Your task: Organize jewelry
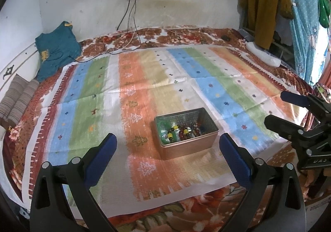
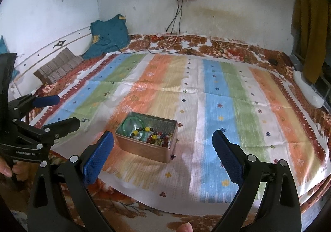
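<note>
Striped in blue, green and orange, a cloth (image 1: 144, 78) covers the bed below a stained white wall (image 1: 93, 0). On it a copper tin (image 1: 186, 145) stands open, holding colored bead strings (image 2: 153, 135) and a green bangle (image 2: 132, 123). Both the left claw (image 1: 167, 149) and right claw (image 2: 163, 145) hover released, empty.

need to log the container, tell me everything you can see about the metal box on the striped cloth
The metal box is a small rectangular tin with copper-pink outer walls, a shiny silvery inside and no lid on it. It stands upright, open side up, on the striped cloth, apart from both grippers. Inside lie a green bangle and beaded strands in yellow, black and dark red.
</note>
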`<state>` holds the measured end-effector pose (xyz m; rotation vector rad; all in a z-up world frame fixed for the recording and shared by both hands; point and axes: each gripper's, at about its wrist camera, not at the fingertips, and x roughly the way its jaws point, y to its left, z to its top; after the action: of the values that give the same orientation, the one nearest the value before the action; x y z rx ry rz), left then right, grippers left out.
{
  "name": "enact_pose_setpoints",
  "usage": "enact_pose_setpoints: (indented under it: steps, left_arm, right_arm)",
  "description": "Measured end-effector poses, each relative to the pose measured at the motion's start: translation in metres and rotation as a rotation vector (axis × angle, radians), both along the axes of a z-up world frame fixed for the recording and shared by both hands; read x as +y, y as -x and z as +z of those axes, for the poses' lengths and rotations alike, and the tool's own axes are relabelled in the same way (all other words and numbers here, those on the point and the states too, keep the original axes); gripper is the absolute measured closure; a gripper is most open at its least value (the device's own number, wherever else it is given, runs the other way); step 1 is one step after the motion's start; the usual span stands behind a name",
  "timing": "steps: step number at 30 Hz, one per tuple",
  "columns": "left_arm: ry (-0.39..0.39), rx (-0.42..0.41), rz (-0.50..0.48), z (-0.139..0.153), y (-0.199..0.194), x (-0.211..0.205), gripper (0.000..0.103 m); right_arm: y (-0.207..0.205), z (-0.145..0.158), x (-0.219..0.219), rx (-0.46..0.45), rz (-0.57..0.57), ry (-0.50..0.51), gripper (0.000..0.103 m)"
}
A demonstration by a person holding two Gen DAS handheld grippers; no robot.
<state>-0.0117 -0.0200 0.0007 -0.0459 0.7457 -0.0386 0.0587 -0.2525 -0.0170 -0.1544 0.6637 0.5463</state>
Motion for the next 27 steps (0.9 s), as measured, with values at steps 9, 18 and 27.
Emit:
enact_pose_setpoints:
  steps: [9, 18, 27]
  left_arm:
    - [0.009, -0.006, -0.009, 0.0015, 0.0032, -0.0006, 0.006]
    - [0.011, -0.022, -0.019, 0.0044, 0.0073, -0.0056, 0.006]
    - [0.016, -0.028, -0.027, 0.0049, 0.0085, -0.0043, 0.006]
  right_arm:
    - [0.0076, 0.0007, 0.0029, -0.036, 0.008, 0.019, 0.006]
    - [0.0088, 0.0014, 0.0028, -0.034, 0.0, 0.006, 0.006]
    - [0.0081, 0.0014, 0.0011, -0.029, 0.002, 0.001, 0.006]
